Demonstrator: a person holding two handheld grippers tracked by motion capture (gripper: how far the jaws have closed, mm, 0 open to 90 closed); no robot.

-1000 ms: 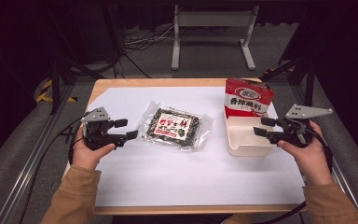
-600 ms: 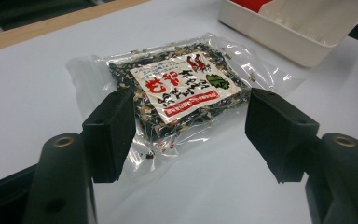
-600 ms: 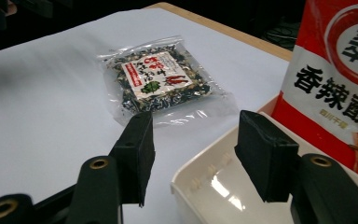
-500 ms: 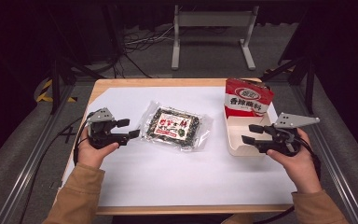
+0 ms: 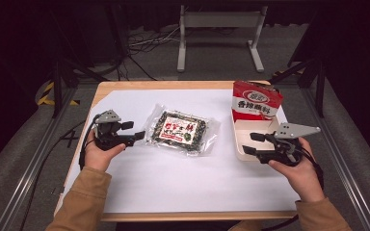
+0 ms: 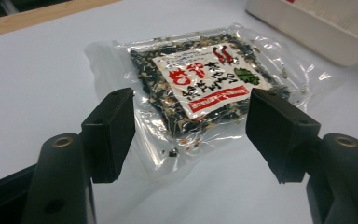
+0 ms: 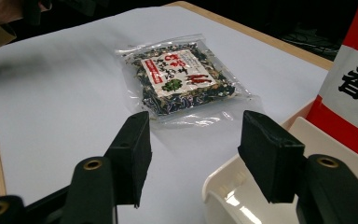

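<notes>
A wooden desk (image 5: 125, 89) covered by a white sheet (image 5: 173, 173) stands on grey carpet (image 5: 318, 130) in a dim room. Behind it a pale metal stand (image 5: 219, 21) rises beside loose cables (image 5: 144, 45), with yellow-and-black tape (image 5: 46, 94) on the floor at left.

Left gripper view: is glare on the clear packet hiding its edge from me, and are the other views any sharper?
Left gripper view: bright glints on the seaweed packet, mostly along its wrinkled clear border; label legible, near edge visible. Right gripper view: the packet is sharp, the white tray rim shines. High view: soft overall, dark surroundings, white sheet evenly lit.
</notes>
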